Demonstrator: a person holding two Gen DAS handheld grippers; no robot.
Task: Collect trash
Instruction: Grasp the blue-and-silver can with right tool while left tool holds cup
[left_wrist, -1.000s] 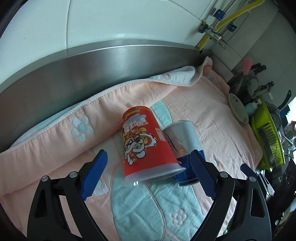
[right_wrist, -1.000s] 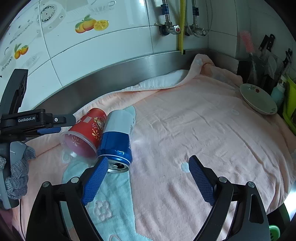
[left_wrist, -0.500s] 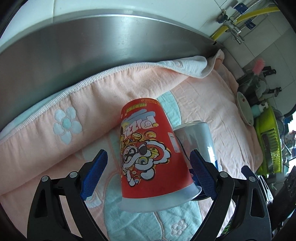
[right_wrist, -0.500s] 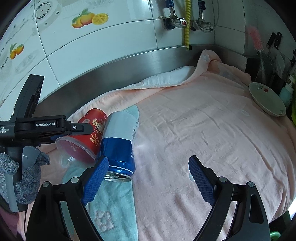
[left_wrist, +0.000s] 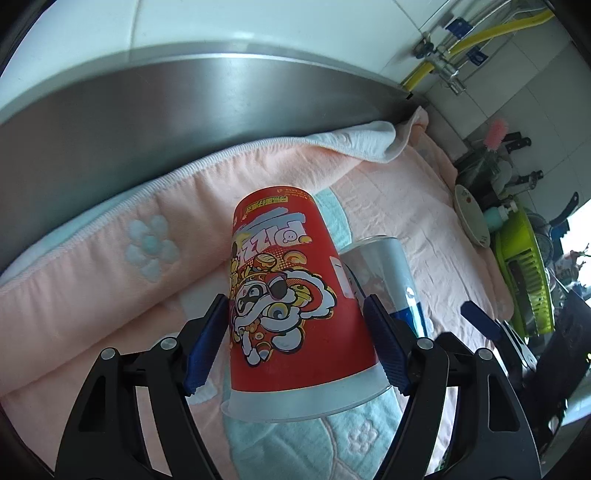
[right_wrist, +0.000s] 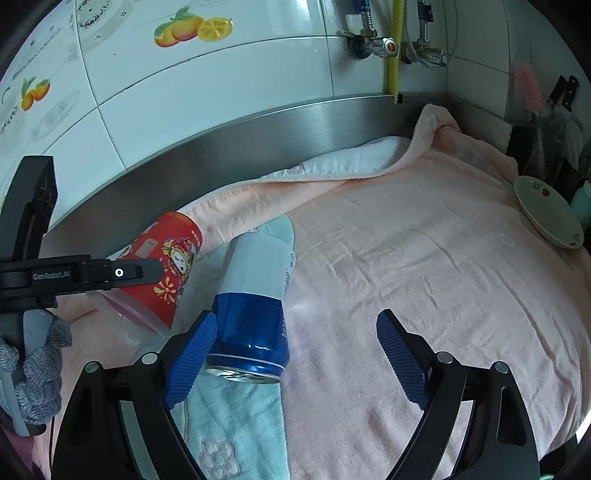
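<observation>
Now that the left gripper (left_wrist: 295, 345) has sunk over the red paper cup (left_wrist: 291, 306), its jaws are closing with the cup between them, the blue pads at or very near its sides, so a grasp of this first piece of trash looks imminent. Alongside, the right gripper (right_wrist: 295, 363) has slid closer to the blue and white can (right_wrist: 255, 302), jaws still spread, one pad beside its rim. Both lie on the pink towel (right_wrist: 424, 280) covering the bench, near its steel back edge (left_wrist: 184, 107)
</observation>
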